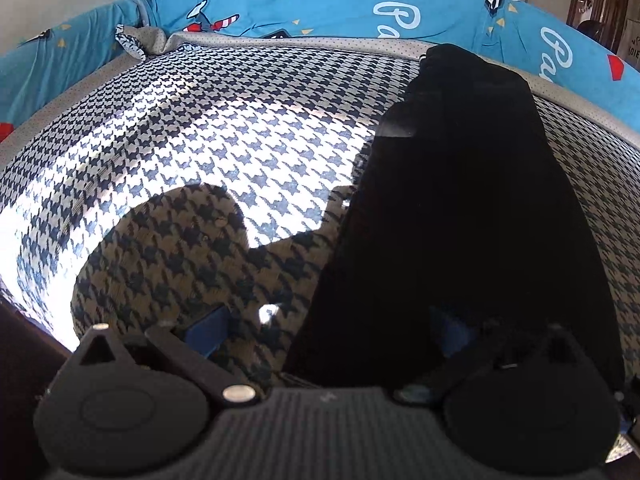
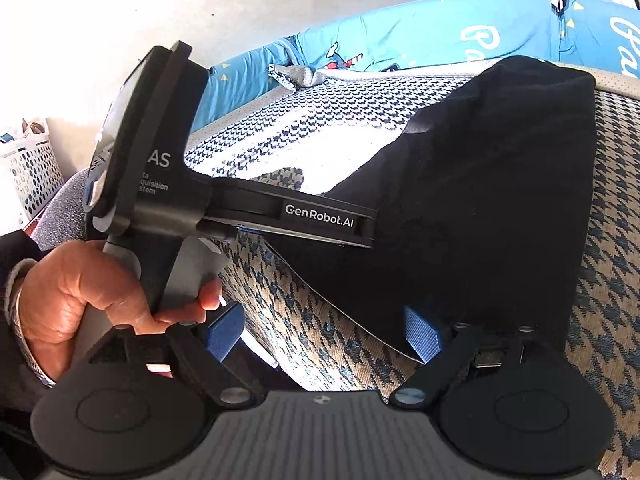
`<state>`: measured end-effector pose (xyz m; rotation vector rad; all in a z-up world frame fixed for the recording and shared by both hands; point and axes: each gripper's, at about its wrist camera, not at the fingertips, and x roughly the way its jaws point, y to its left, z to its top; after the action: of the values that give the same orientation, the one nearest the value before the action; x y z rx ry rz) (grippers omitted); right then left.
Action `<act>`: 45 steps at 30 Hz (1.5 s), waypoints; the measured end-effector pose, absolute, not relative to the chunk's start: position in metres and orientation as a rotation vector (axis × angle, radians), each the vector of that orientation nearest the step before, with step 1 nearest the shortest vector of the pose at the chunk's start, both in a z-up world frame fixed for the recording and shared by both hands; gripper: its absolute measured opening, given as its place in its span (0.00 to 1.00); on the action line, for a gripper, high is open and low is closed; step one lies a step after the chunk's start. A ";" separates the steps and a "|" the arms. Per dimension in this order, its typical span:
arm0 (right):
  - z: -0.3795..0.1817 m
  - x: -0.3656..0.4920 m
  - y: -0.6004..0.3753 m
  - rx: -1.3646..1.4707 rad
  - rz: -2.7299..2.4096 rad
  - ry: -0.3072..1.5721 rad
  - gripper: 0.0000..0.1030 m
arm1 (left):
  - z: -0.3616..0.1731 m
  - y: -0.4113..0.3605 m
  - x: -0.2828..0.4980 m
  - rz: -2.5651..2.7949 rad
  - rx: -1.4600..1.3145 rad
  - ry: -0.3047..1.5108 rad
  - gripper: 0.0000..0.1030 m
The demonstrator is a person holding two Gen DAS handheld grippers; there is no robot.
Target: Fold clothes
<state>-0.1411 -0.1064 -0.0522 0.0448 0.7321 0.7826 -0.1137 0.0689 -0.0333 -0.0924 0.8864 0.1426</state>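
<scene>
- A black garment (image 1: 460, 208) is lying folded into a long dark shape on a houndstooth bed cover (image 1: 224, 152), running from the near edge toward the far side.
- In the right wrist view the same black garment (image 2: 480, 184) is covering the middle and right of the houndstooth bed cover (image 2: 612, 240), its lower hem slanting across the cloth.
- The left gripper (image 1: 332, 332) is hanging over the near end of the garment with its fingers (image 1: 208, 332) standing wide; the left blue pad is over bare cover, the right one is lost against the dark fabric, and nothing is pinched between them.
- The right gripper (image 2: 324, 332) is standing with its fingers (image 2: 422, 334) spread wide, the right blue pad at the garment's hem, the left pad over the cover; no cloth is being squeezed.
- A person's left hand (image 2: 80, 296) is wrapping around the handle of the left gripper (image 2: 224, 208), seen side-on.
- A blue printed sheet (image 1: 320, 4) is lining the far edge of the bed.
- A white perforated basket (image 2: 28, 168) is sitting at the left beyond the bed.
</scene>
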 end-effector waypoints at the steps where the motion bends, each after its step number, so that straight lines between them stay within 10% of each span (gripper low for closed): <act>1: -0.051 -0.141 -0.106 0.043 0.784 0.719 0.84 | -0.033 0.070 -0.113 0.147 -0.099 0.881 1.00; 45: -0.033 -0.157 -0.132 0.054 0.475 0.617 0.95 | -0.039 0.069 -0.117 0.179 -0.126 0.845 1.00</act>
<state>-0.1567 -0.1323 -0.0329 0.0537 0.6171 0.4745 -0.1167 0.0690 -0.0388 -0.1256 0.8447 0.1792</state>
